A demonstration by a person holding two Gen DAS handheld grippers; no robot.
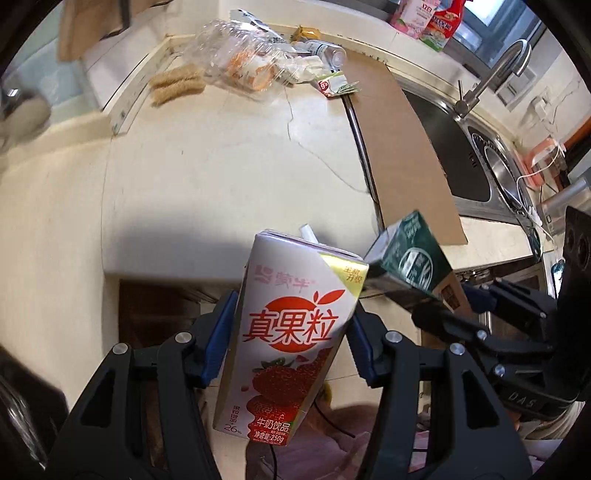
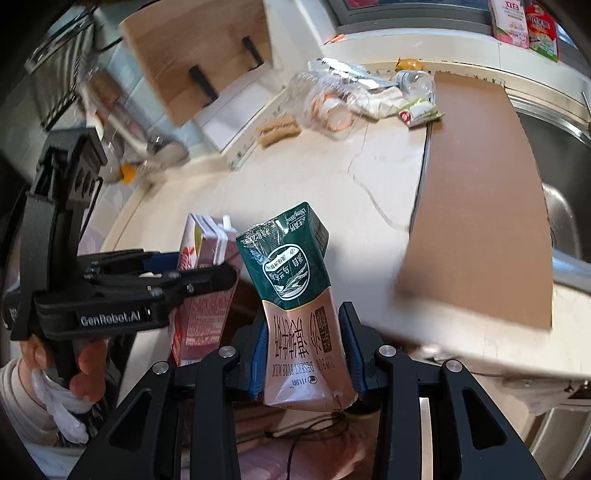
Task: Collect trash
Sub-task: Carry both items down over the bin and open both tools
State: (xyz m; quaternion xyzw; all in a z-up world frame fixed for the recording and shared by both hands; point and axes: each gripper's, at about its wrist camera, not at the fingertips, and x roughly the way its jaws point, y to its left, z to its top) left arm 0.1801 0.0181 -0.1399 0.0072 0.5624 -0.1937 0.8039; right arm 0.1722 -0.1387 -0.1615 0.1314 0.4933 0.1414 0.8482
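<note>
Green milk carton (image 2: 295, 295) between right tongs (image 2: 303, 354).

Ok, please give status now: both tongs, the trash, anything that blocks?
Left tongs shut on strawberry milk carton. Right tongs shut on green milk carton. More trash on counter behind. Nothing blocking.

Left gripper (image 1: 290, 338), right gripper (image 2: 306, 354) clamped, seemingly side by side.

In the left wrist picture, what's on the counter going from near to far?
strawberry milk carton → crack in the counter → brushes → clear plastic box → pink carton
</note>
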